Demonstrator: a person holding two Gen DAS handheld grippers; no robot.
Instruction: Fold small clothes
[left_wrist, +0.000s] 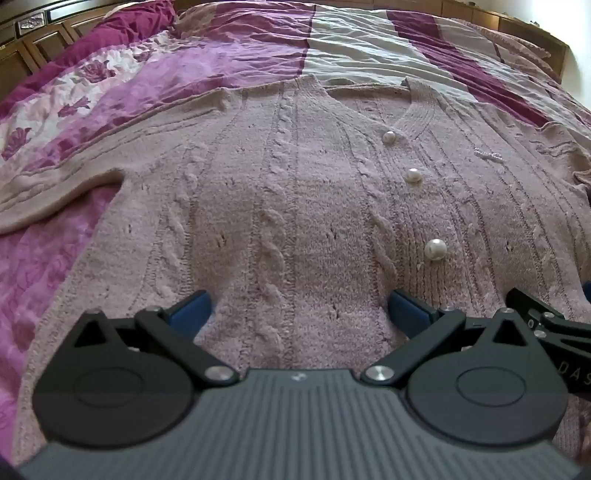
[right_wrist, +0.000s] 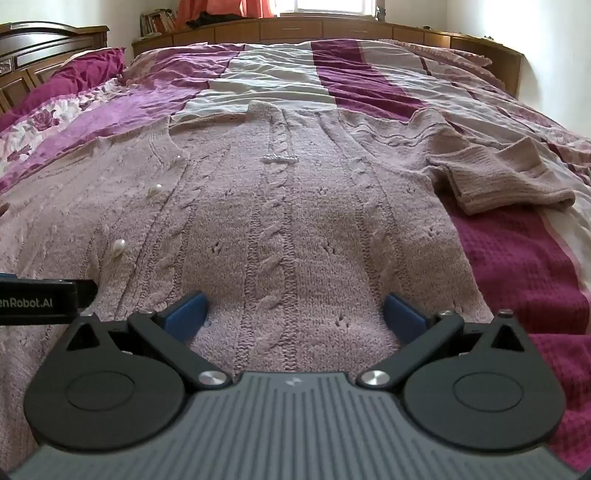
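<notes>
While the cardigan (left_wrist: 295, 192) lies flat on the bed (right_wrist: 517, 258), I hover both tongs at its hem.
Left gripper (left_wrist: 299, 308) and right gripper (right_wrist: 293, 308) spread, empty; collar points away toward the bed's far edge.

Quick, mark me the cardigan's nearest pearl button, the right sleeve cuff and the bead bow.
Pearl button (left_wrist: 435, 249), left wrist view, centre of the nearest button.
Cuff (right_wrist: 509, 184), right wrist view, ribbed end of the folded-in sleeve.
Bead bow (right_wrist: 279, 158), right wrist view, middle of the beaded strip.
</notes>
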